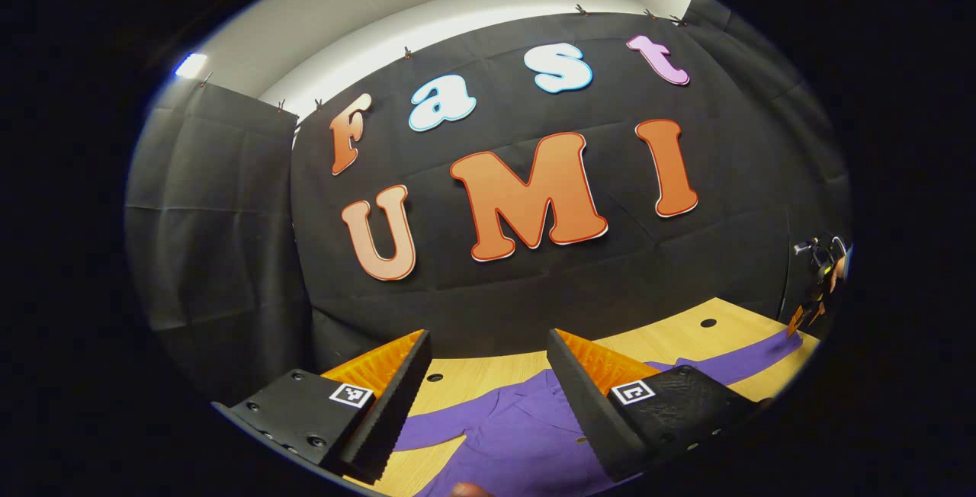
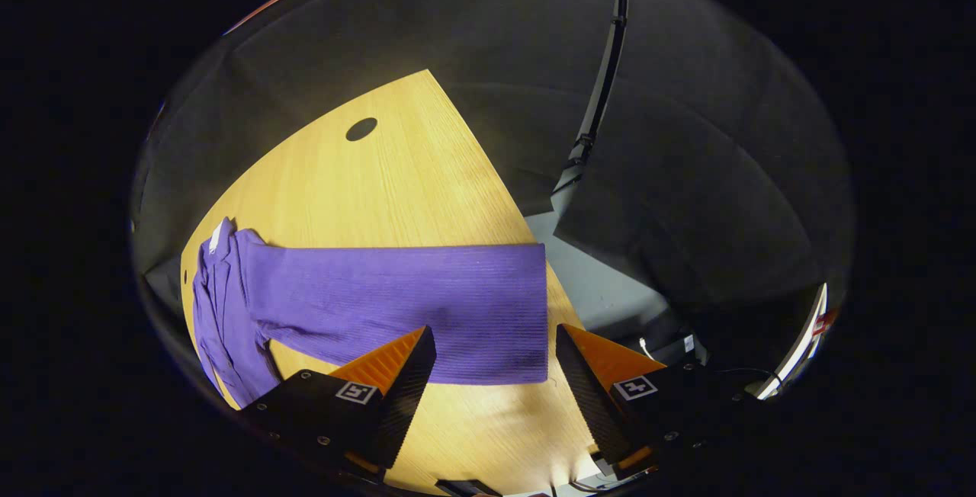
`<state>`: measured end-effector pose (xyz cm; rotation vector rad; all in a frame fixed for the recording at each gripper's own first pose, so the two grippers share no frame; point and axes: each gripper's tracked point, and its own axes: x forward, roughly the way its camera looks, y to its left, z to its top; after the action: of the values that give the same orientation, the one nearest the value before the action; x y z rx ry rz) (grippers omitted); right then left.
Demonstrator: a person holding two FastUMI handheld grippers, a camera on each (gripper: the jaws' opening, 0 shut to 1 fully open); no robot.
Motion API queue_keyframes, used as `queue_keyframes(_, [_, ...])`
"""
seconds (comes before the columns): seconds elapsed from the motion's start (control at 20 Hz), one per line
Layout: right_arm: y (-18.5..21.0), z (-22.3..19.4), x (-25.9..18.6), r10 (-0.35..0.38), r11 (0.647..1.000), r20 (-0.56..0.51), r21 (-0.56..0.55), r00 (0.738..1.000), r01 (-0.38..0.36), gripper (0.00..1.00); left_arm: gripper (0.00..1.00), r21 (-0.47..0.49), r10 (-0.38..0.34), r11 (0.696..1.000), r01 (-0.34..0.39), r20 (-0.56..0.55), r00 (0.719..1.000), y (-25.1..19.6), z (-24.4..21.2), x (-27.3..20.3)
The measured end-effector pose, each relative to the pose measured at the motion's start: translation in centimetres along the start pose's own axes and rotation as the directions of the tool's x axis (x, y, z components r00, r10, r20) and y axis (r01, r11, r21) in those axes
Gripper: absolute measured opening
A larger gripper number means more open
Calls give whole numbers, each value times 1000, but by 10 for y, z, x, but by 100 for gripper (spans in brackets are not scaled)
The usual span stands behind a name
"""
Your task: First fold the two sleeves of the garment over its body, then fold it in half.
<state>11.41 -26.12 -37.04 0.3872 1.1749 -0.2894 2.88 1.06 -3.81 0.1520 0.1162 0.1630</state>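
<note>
Hovering spread-fingered, the right gripper (image 2: 488,363) faces the purple ribbed knit garment's (image 2: 396,306) sleeve cuff, stretched sideways on the pale wooden table (image 2: 396,177); left gripper (image 1: 484,375), also spread, waits above the collar.

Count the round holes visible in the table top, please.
3. In the left gripper view, one hole between the fingers, one far right. In the right gripper view, one beyond the sleeve. More may be hidden.
</note>
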Motion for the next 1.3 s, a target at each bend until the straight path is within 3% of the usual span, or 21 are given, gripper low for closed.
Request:
queue_keyframes(0.35, [-14, -5, 26, -32, 999, -86, 41, 996, 36, 95, 98, 24, -2, 1000, 3, -27, 1000, -5, -4, 5])
queue_keyframes(0.45, [-11, -6, 26, -35, 998, -98, 55, 995, 40, 88, 98, 21, 0, 1000, 1, -37, 999, -5, -6, 6])
queue_keyframes(0.55, [-22, -11, 26, -99, 994, -115, 26, 988, 103, 79, 98, 11, -1, 1000, 1, -47, 999, -7, -9, 6])
queue_keyframes(0.6, [-22, -14, 25, -106, 994, -116, 17, 988, 109, 67, 98, 8, -2, 1000, 2, -47, 999, -7, -10, 7])
queue_keyframes(0.7, [-13, -13, 27, -104, 994, -85, -30, 991, 102, 51, 100, 5, -6, 1000, 6, -42, 999, -9, -9, 8])
queue_keyframes(0.75, [-8, -13, 27, -95, 995, -71, -37, 993, 92, 54, 100, 4, -10, 1000, 10, -39, 999, -10, -10, 8])
queue_keyframes(0.9, [-2, -12, 28, -94, 995, -64, 36, 994, 96, 6, 100, 10, -29, 1000, 30, -36, 999, -11, -10, 8])
queue_keyframes(1.05, [6, -24, 16, -57, 993, -115, 96, 992, 68, 3, 98, 19, -43, 999, 44, -25, 999, -1, -9, 7])
queue_keyframes(1.3, [17, -10, -37, -17, 994, -7, 108, 1000, 17, 3, 98, -17, -51, 999, 50, -38, 998, 26, -22, 16])
